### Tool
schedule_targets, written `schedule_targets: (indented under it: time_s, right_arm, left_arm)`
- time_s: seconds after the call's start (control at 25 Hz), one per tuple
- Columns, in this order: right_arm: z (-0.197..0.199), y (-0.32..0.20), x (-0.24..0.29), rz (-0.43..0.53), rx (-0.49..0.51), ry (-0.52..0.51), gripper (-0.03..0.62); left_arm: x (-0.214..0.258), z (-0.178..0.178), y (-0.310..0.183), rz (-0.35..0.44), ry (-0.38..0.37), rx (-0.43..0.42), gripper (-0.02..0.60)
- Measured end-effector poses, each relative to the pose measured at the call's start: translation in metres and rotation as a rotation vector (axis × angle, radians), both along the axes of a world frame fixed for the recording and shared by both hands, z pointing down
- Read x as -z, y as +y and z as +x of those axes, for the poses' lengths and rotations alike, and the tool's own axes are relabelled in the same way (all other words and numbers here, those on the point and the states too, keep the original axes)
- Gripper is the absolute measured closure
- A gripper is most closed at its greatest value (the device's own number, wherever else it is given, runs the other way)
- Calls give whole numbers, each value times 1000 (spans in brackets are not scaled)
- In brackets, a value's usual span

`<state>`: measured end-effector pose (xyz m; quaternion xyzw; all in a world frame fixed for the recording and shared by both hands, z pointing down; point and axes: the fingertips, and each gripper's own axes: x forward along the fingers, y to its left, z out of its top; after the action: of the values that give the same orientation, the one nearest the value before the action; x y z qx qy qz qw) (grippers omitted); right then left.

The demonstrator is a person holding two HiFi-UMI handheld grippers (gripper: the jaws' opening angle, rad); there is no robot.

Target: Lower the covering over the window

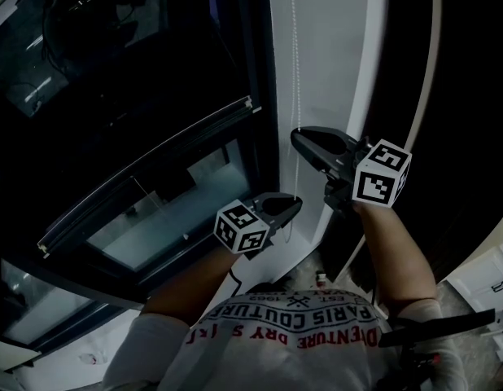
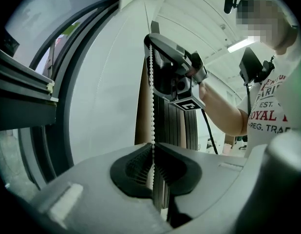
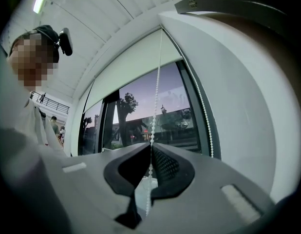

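Note:
A white bead chain [image 1: 295,55] hangs down the pale wall strip beside the dark window [image 1: 154,210]. My left gripper [image 1: 294,204] is shut on the chain low down; in the left gripper view the beads [image 2: 151,91] run straight up out of its closed pads [image 2: 152,147]. My right gripper [image 1: 296,139] is higher on the same strand, and its jaws [image 3: 151,146] are pressed together on the chain [image 3: 157,82]. The loop's other strand [image 3: 203,111] hangs free to the right. The white roller blind [image 3: 136,67] covers the upper part of the window.
A dark window frame with a slanted metal rail [image 1: 146,173] lies left of the chain. The white wall strip [image 1: 317,72] and a dark panel [image 1: 471,96] stand to the right. The person's arms and printed shirt [image 1: 292,332] fill the bottom of the head view.

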<state>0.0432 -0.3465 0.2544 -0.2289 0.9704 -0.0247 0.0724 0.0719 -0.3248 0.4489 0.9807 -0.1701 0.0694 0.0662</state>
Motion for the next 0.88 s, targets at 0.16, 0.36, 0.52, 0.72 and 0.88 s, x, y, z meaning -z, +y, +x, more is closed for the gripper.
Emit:
schedule_targets:
  time_s: [0.16, 0.36, 0.52, 0.72, 0.88]
  right_arm:
    - [1, -2, -28, -34, -4, 28, 583]
    - [0, -3, -77, -50, -23, 129, 585]
    - [-4, 2, -109, -108, -7, 121, 585]
    - [-5, 5, -131, -140, -4, 119, 586]
    - [-7, 10, -152, -161, -5, 151, 586]
  left_arm:
    - [-28, -1, 2, 58, -98, 6, 565]
    - [-76, -4, 5, 17, -196, 0, 565]
    - [-108, -12, 4, -37, -211, 33, 565]
    - [-130, -16, 6, -71, -198, 44, 563]
    - [-149, -17, 13, -100, -216, 48, 563]
